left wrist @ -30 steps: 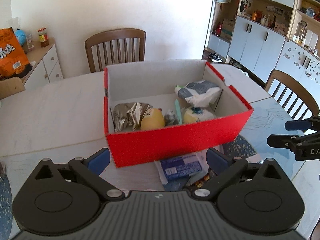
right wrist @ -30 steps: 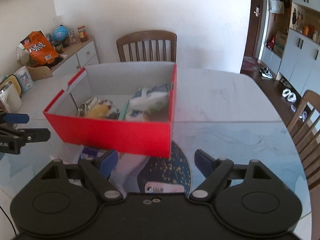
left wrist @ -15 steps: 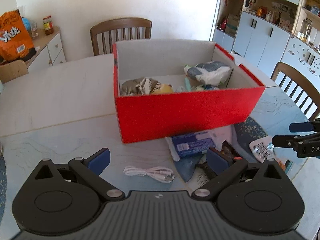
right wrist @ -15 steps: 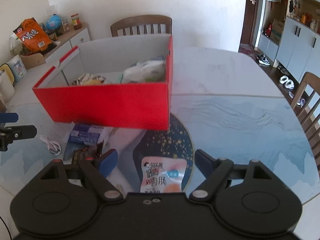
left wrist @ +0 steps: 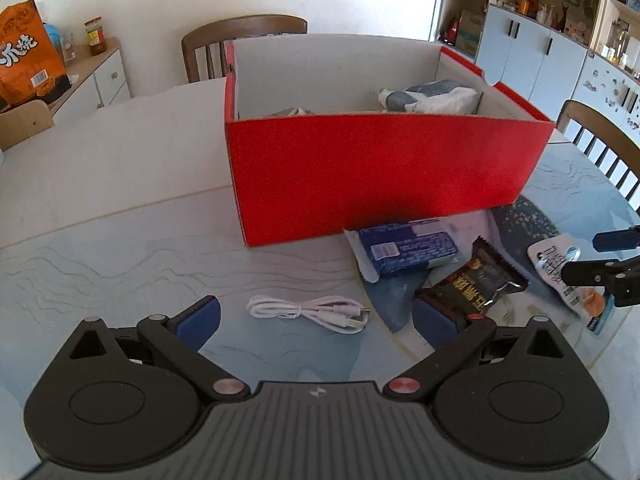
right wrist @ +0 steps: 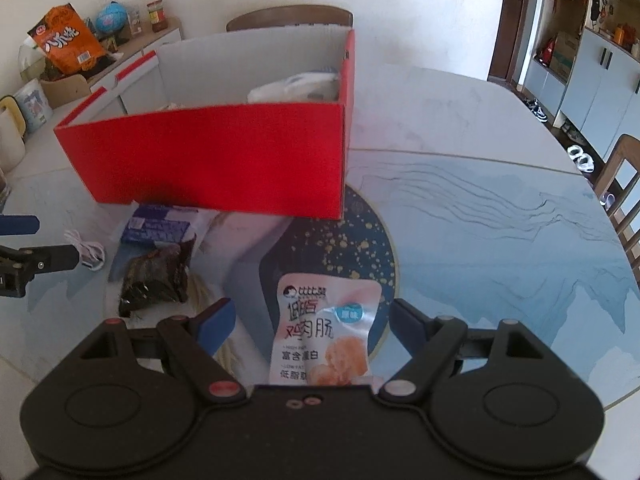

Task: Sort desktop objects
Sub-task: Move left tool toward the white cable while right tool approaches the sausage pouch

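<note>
A red box (left wrist: 380, 176) (right wrist: 216, 156) with several packets inside stands on the table. In front of it lie a coiled white cable (left wrist: 312, 312) (right wrist: 86, 250), a blue packet (left wrist: 408, 248) (right wrist: 158, 230), a dark snack packet (left wrist: 472, 284) (right wrist: 158, 280) and a pink chicken-breast pouch (right wrist: 324, 328) (left wrist: 568, 276). My left gripper (left wrist: 316, 320) is open and empty, low over the table with the cable between its fingers. My right gripper (right wrist: 312, 320) is open and empty, its fingers either side of the pink pouch.
Wooden chairs stand behind the box (left wrist: 244, 40) and at the right (left wrist: 600, 140). A side cabinet (left wrist: 92, 76) with an orange snack bag (left wrist: 24, 56) is at the far left. The table's right edge (right wrist: 624, 368) is close to my right gripper.
Both grippers have pulled back from the box and dropped toward the table. The cable, the dark packet and the pink pouch have come into view in front of them.
</note>
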The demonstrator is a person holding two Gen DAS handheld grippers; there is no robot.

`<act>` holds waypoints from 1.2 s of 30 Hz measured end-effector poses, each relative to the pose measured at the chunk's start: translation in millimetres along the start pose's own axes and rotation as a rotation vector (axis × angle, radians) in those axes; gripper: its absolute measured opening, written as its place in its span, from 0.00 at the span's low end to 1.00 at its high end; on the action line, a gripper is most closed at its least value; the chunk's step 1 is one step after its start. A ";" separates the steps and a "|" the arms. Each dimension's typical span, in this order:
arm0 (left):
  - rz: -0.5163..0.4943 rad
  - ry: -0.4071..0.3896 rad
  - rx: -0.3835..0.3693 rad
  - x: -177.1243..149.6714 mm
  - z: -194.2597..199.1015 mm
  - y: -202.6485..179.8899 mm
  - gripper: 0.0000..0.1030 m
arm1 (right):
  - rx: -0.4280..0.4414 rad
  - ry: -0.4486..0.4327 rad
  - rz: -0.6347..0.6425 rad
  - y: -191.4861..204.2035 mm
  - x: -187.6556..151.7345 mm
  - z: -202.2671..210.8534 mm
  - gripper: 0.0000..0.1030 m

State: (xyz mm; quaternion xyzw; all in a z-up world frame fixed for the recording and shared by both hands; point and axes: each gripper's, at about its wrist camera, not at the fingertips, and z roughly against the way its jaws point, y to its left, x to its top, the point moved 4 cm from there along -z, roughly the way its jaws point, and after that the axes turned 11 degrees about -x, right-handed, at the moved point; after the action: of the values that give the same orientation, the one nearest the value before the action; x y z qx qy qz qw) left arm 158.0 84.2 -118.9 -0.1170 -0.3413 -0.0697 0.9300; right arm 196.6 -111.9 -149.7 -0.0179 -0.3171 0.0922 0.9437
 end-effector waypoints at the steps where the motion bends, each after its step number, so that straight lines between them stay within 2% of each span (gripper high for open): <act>1: -0.002 0.002 0.002 -1.3 -1.5 0.5 1.00 | -0.002 0.004 0.002 -0.5 -0.8 -1.9 0.82; 15: -0.015 0.010 0.051 -11.2 -24.5 12.7 1.00 | -0.014 0.047 0.027 1.2 -10.7 -21.4 0.82; 30: -0.021 -0.006 0.039 -12.3 -34.1 14.8 1.00 | -0.024 0.034 0.045 4.8 -7.9 -26.0 0.81; 33: -0.019 -0.008 0.040 -12.9 -33.6 14.8 0.99 | -0.026 0.029 0.043 5.5 -8.6 -25.1 0.79; 36: -0.023 -0.010 0.036 -13.3 -32.8 14.5 0.99 | -0.019 0.025 0.049 6.7 -8.0 -23.3 0.73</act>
State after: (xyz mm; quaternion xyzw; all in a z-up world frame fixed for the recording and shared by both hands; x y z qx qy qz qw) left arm 171.2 90.1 -154.3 -0.0967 -0.3482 -0.0738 0.9295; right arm 203.3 -106.2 -173.7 -0.0357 -0.3056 0.1120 0.9449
